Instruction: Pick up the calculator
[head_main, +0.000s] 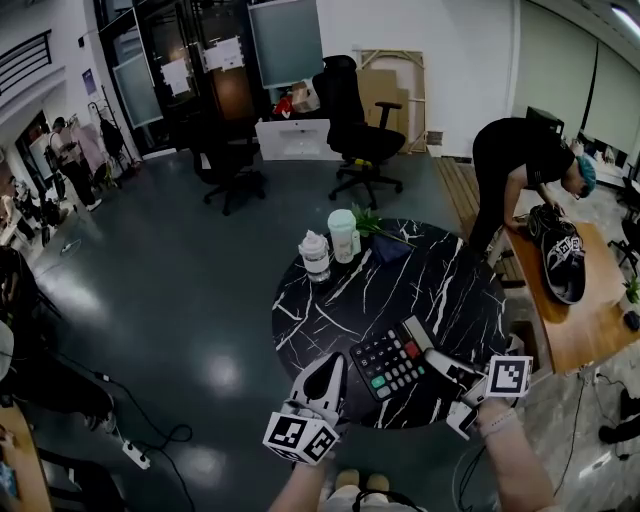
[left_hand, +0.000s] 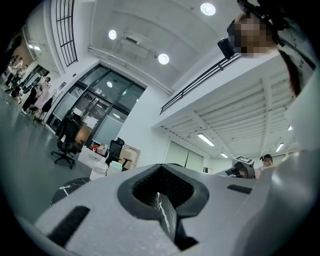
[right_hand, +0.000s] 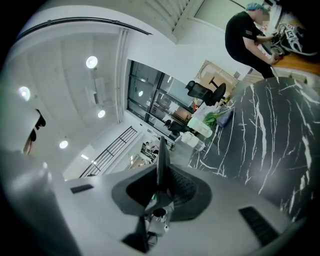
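The calculator (head_main: 392, 362), black with pale and green keys, is over the near part of the round black marble table (head_main: 440, 280). My right gripper (head_main: 432, 358) comes in from the right and is shut on the calculator's right edge. In the right gripper view the calculator (right_hand: 161, 155) shows edge-on as a thin dark slab clamped between the jaws of the right gripper (right_hand: 160, 192). My left gripper (head_main: 333, 365) hovers at the table's near edge, just left of the calculator and apart from it. The left gripper (left_hand: 162, 192) has its jaws together with nothing in them.
At the table's far side stand two lidded cups (head_main: 315, 255) (head_main: 344, 235), a green plant (head_main: 370, 222) and a dark blue item (head_main: 390, 248). A person (head_main: 520, 160) bends over a wooden table (head_main: 585, 310) at the right. Office chairs (head_main: 365, 140) stand beyond. A cable (head_main: 135, 455) lies on the floor.
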